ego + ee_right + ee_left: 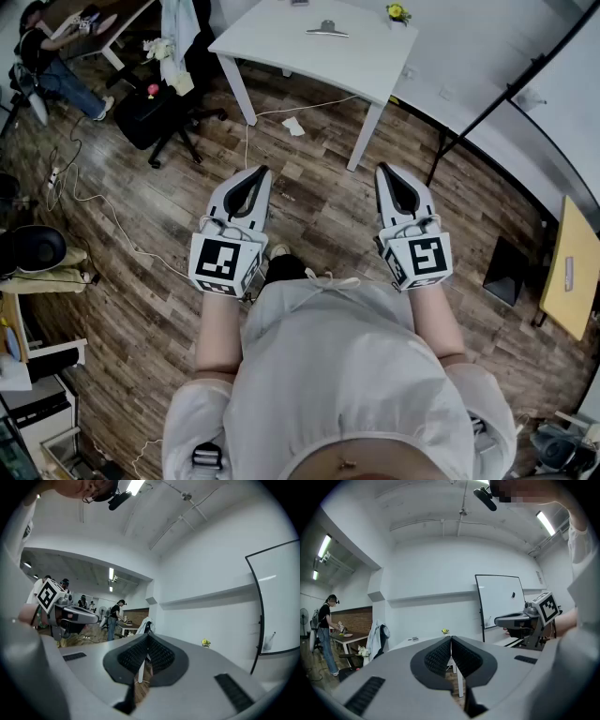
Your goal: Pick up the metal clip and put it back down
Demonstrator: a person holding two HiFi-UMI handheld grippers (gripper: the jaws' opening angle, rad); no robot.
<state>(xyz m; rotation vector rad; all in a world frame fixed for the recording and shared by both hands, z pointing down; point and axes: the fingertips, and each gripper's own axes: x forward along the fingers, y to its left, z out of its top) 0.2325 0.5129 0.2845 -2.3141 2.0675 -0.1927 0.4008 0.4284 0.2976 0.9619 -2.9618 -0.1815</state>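
Metal clip (pixel 327 31), small in the head view and identified tentatively, is seen lying on the white table (pixel 272 47), well apart from both grippers. Left gripper (pixel 261 172) and right gripper (pixel 382 170) are held level with jaws pressed together and nothing between them. No grasp is under way.

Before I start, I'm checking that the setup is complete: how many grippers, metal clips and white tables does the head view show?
Grippers: 2, the left gripper and the right gripper, fingers together on both
Metal clip: 1, lying on the table
White table: 1
Total: 4
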